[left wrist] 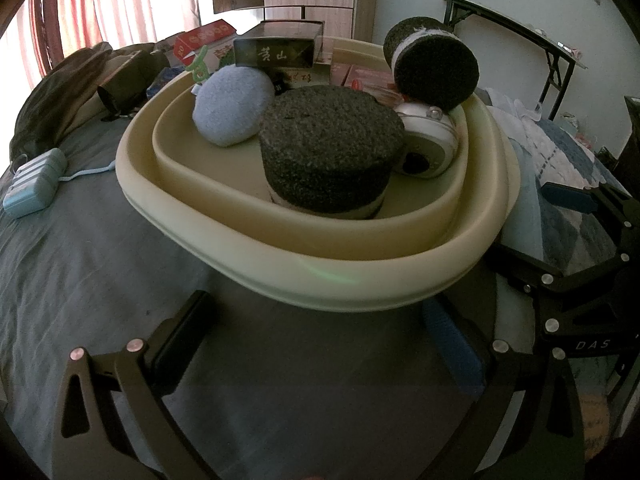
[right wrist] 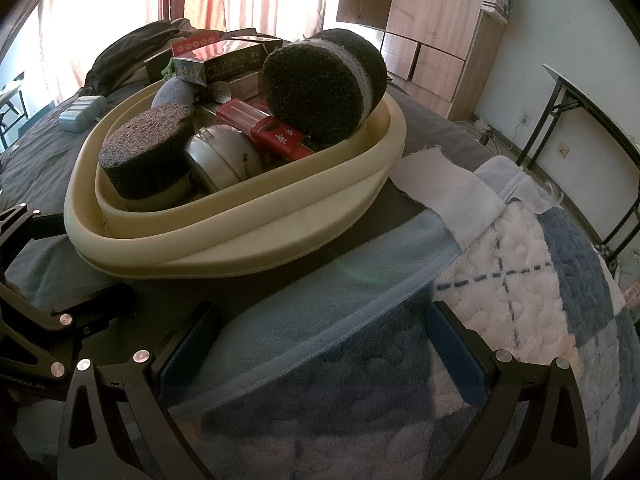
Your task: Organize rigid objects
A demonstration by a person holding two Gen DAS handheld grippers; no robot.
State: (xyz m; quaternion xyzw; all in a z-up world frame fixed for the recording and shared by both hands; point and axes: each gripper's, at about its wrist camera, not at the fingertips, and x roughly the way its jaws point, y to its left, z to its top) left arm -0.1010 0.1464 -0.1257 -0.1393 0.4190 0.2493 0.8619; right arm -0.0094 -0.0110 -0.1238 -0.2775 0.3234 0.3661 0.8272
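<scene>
Left gripper (left wrist: 316, 344) held wide open over grey sheet (left wrist: 80, 280), nothing gripped. Right gripper (right wrist: 320, 344) likewise spread wide, empty, over fleece blanket (right wrist: 500, 300).

Basin (left wrist: 320, 280) seen just ahead of left fingers, ahead and left of right ones. Inside, nearest: dark foam puck (left wrist: 328, 152). Beside it white round case (left wrist: 432, 148); behind, blue pad (left wrist: 232, 108). Second puck (right wrist: 320, 88) propped on far rim, tilted. Red packs (right wrist: 280, 136) beneath it, possibly cigarettes. Boxes (left wrist: 276, 52) stacked beyond.
</scene>
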